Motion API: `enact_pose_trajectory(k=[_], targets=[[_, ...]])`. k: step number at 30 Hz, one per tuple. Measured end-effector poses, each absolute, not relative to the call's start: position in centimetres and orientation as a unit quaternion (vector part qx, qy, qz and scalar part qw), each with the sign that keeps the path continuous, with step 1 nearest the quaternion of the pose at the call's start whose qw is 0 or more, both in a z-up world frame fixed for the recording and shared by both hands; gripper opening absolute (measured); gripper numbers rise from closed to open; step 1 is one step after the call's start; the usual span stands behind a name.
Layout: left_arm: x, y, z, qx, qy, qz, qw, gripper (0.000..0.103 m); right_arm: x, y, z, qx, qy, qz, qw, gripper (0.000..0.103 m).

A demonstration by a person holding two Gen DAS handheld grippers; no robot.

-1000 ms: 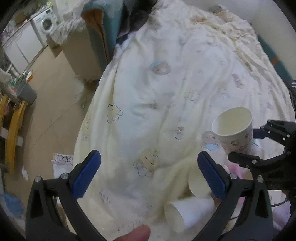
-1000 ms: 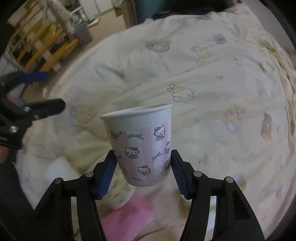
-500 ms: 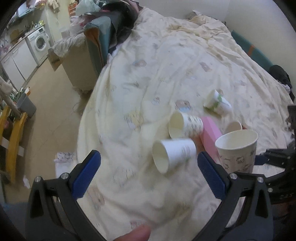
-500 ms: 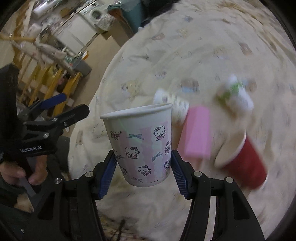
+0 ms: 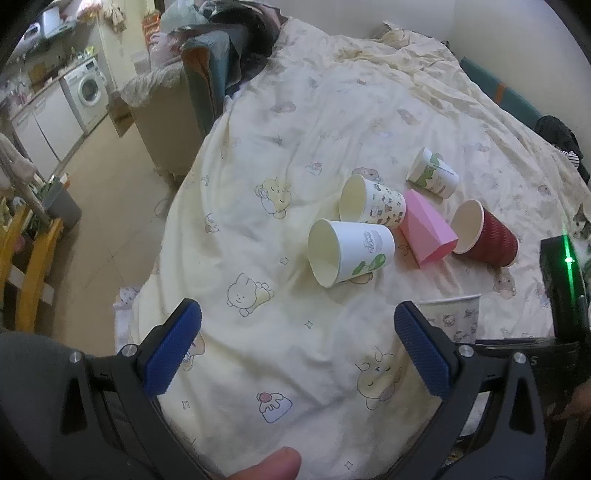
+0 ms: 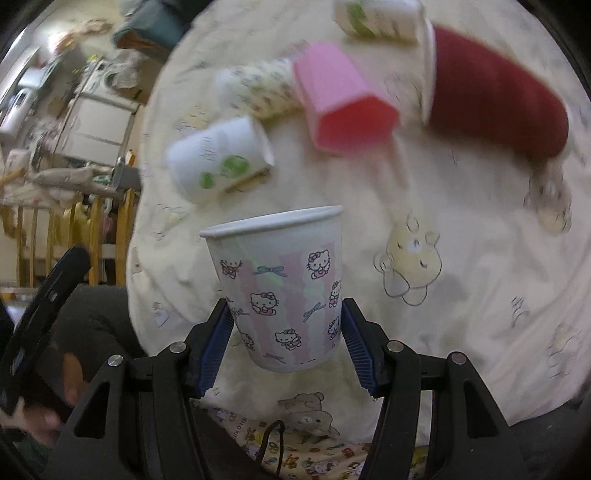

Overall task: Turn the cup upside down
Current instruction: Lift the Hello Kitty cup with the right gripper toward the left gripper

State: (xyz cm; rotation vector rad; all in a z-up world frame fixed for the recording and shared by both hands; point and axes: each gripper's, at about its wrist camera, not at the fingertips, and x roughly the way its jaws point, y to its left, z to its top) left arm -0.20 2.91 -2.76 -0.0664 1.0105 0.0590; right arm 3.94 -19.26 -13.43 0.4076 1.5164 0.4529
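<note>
Gripping the kitty cup (image 6: 280, 291) upright, the right gripper (image 6: 286, 341) hangs apparently above the bed's (image 5: 295, 110) near edge; left gripper (image 5: 295, 350) fingers spread wide, empty.

In the left wrist view the kitten-print cup (image 5: 456, 319) is half hidden behind the left gripper's blue right pad (image 5: 421, 347). In the right wrist view the pink cup (image 6: 341, 98) and dark red cup (image 6: 495, 96) are motion-blurred, and the green-printed cup (image 6: 376, 16) is cut off by the top edge.
</note>
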Motion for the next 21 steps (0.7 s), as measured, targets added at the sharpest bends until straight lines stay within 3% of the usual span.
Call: enact_pose_trajectory(k=[9,13,21], targets=[[0.4,4.2,-5.1,-0.075,0.513,0.033,0.854,0.103,4.3,-18.6,-16.2,0.208,0.693,0.186,0.665,0.065],[0.4,3.9,-5.2,-0.071,0.512,0.034,0.856,0.103,4.3,-18.3,-15.9,0.200,0.688,0.190,0.671,0.095],[0.4,3.6,-5.1,-0.074,0.519,0.030,0.851,0.103,3.5,-20.2,-12.3,0.204,0.657,0.189,0.700,0.098]])
